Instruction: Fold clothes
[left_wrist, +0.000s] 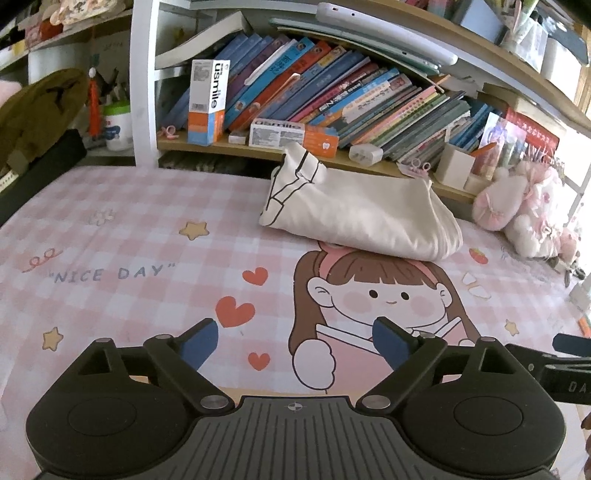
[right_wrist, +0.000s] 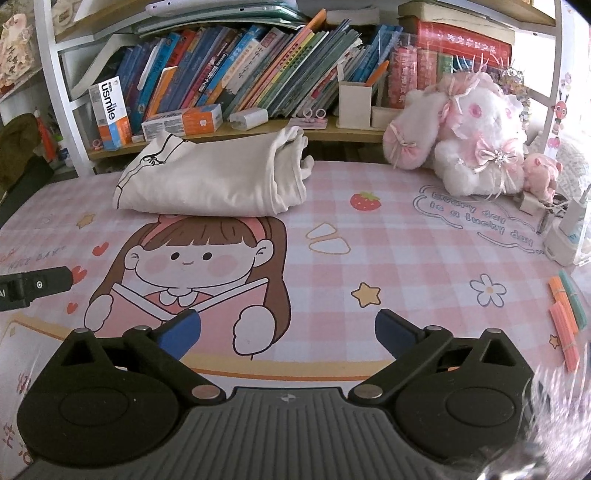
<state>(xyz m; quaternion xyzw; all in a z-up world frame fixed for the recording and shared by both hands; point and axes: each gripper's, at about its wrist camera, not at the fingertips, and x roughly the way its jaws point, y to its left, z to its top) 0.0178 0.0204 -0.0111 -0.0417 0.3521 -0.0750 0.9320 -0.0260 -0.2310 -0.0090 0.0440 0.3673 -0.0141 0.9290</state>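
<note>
A cream-white garment (left_wrist: 362, 214) with black line print lies folded in a thick bundle at the back of the pink checked desk mat (left_wrist: 147, 236), just in front of the bookshelf. It also shows in the right wrist view (right_wrist: 210, 181). My left gripper (left_wrist: 295, 343) is open and empty, low over the mat's cartoon girl, well in front of the garment. My right gripper (right_wrist: 288, 336) is open and empty too, over the mat (right_wrist: 388, 251) near its front edge. The left gripper's side shows at the left edge of the right wrist view (right_wrist: 33, 288).
A low shelf with leaning books (right_wrist: 258, 74) and toothpaste boxes (right_wrist: 110, 110) runs behind the garment. A pink-white plush toy (right_wrist: 469, 144) sits back right. A charger (right_wrist: 565, 229) and coloured sticks (right_wrist: 565, 317) lie at the right. A dark bag (left_wrist: 37, 118) is far left.
</note>
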